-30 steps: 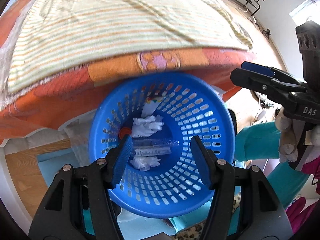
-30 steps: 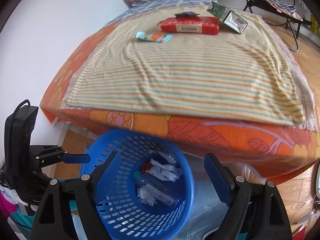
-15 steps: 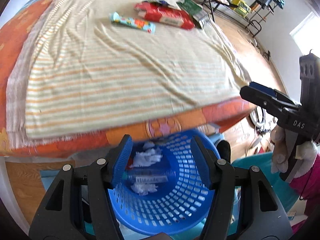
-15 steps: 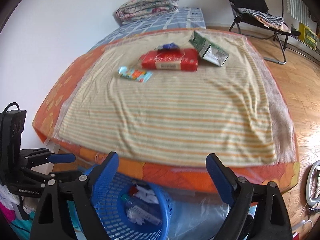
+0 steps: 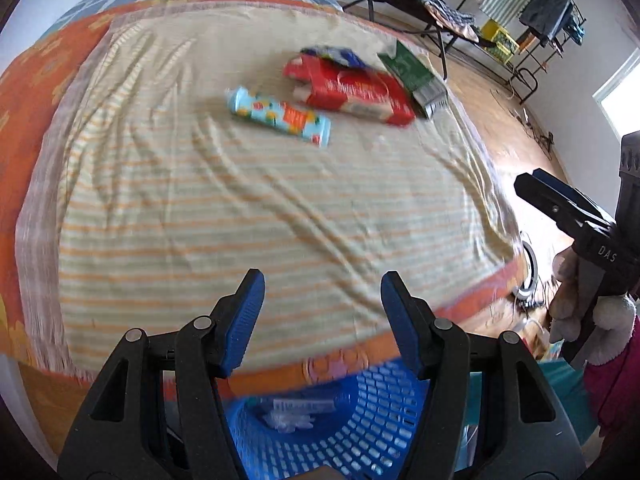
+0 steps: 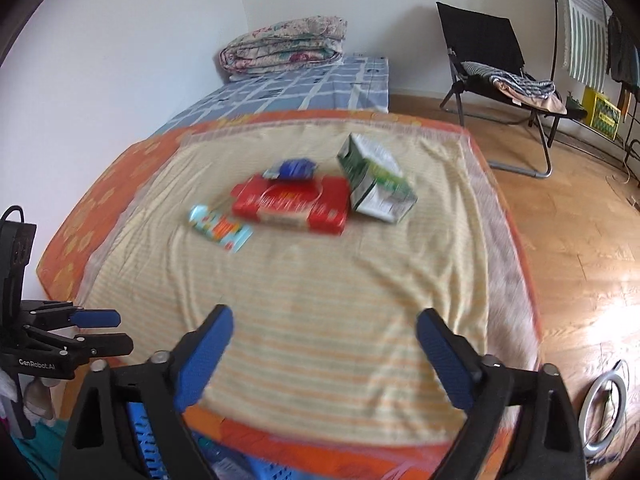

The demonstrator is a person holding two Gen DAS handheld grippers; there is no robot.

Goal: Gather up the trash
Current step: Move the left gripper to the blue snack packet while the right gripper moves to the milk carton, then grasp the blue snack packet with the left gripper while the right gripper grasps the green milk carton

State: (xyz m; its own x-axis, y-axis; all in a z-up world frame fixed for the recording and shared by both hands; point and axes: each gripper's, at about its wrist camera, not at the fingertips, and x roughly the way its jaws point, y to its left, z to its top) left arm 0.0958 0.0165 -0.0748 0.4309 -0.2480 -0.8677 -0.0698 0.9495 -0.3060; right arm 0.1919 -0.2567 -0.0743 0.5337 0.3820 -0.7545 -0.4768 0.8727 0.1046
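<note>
Because it looks like thin crinkly foil, the light-blue wrapper [image 5: 280, 116] is judged light, soft and slippery, best pinched across its middle. It lies just left of the red pack [image 5: 352, 92]. Four trash items are counted on the striped blanket [image 5: 240, 220]: wrapper, red pack, green carton [image 6: 374, 180], small blue packet [image 6: 294, 169]. One blue basket [image 5: 360, 432] is seen. Left gripper [image 5: 322, 296] and right gripper [image 6: 326, 332] are spread, empty.
</note>
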